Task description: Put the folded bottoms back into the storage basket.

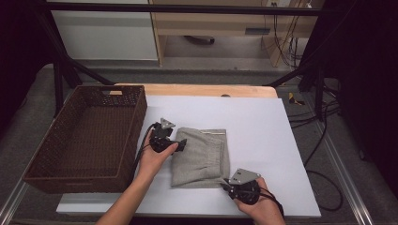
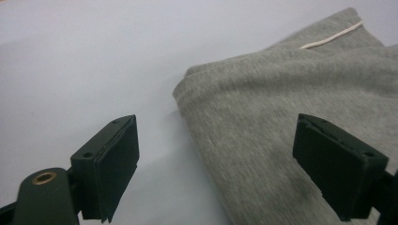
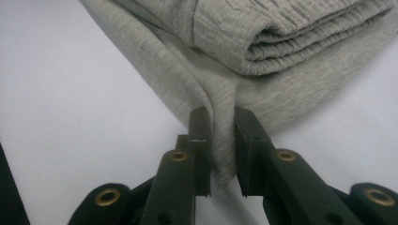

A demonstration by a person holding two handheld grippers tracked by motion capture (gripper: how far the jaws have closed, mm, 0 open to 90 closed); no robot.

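Starting at the left, the brown basket [image 1: 89, 136] sits on the tabletop [image 1: 253, 122]. Your left gripper [image 1: 180, 143] hovers at the folded grey garment's [image 1: 202, 157] left edge, jaws wide with nothing between them. At its near right corner, your right gripper [image 1: 226, 183] pinches the cloth.

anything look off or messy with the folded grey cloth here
Nothing damaged or spilled. The folded grey knit garment lies flat on the white table sheet; only its near corner is pulled out where the right gripper pinches it. The brown wicker basket sits squarely.
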